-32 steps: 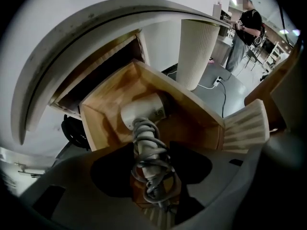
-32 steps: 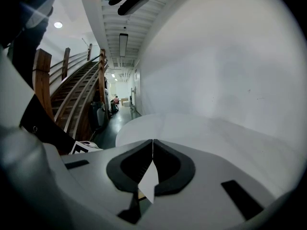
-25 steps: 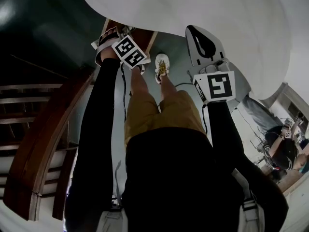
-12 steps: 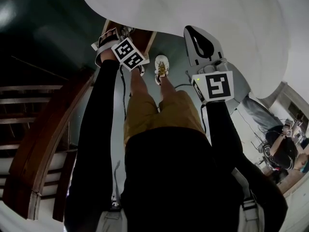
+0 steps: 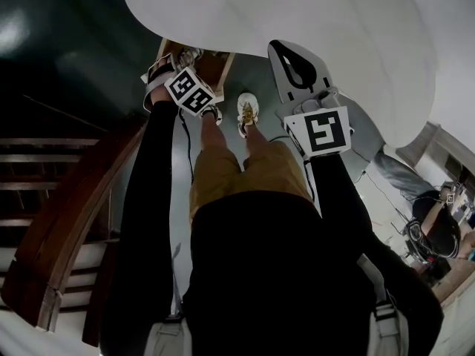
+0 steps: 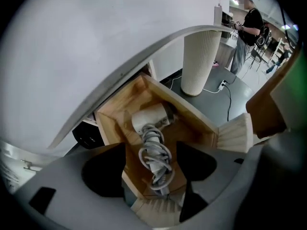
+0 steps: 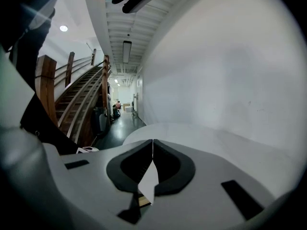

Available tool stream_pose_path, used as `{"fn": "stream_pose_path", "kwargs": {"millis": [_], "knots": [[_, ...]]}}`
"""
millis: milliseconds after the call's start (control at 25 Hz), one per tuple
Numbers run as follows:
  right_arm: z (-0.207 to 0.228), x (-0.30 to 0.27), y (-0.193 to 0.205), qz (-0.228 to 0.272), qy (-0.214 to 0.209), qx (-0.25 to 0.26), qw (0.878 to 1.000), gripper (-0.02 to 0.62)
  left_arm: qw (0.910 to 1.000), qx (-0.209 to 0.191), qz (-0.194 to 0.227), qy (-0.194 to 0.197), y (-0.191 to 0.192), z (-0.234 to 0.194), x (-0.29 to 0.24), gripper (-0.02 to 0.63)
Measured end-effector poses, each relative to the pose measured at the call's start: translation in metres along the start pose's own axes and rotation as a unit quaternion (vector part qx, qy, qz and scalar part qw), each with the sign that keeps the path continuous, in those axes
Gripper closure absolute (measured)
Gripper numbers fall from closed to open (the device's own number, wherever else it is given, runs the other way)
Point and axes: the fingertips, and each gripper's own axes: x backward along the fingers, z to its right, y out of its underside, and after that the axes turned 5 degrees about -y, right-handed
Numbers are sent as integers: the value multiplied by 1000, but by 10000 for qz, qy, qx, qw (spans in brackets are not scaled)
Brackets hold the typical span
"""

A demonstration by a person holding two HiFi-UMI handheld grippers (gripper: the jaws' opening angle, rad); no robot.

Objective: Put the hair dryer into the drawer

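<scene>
left gripper: hanging nose-down over the drawer; jaws have just been opening and are standing wide apart, pads touching nothing
hair dryer: lying inside the drawer, showing below the gap between the left jaws, not gripped
dryer axis: handle, with grey cord wound round it, running from the drawer's near end toward its back; white barrel lying crosswise at the far end, dark end facing right
drawer: wooden, standing open under the table
right gripper: pointing out across the tabletop, jaws meeting at the tips, gripping nothing
tabletop: white, rim overhanging the drawer's far-left side
column: ribbed, cream, standing beyond the drawer
floor cable: trailing just past the column
staircase: wooden, rising along the far left
person: standing far off, well apart
</scene>
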Motion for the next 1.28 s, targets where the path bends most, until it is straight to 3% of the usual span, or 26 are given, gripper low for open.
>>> {"fn": "stream_pose_path", "kwargs": {"millis": [280,600,800,1000,1280], "knots": [[-22,-3,-30,315,-217,65,9992,568,9988,375,128,-284,13,-23,39,264],[-17,18,-59,712,-261,-87,9971,568,9923,962,655,-421,-34,-23,89,264],[-15,30,-71,858,-241,-48,9960,568,9813,1454,1136,-557,-56,-33,124,264],[-5,44,-76,995,-229,-45,9948,568,9614,1963,1774,-759,-88,-46,166,264],[7,55,-98,1182,-52,-3,9930,568,9397,2129,2457,-1061,-110,-70,208,264]]}}
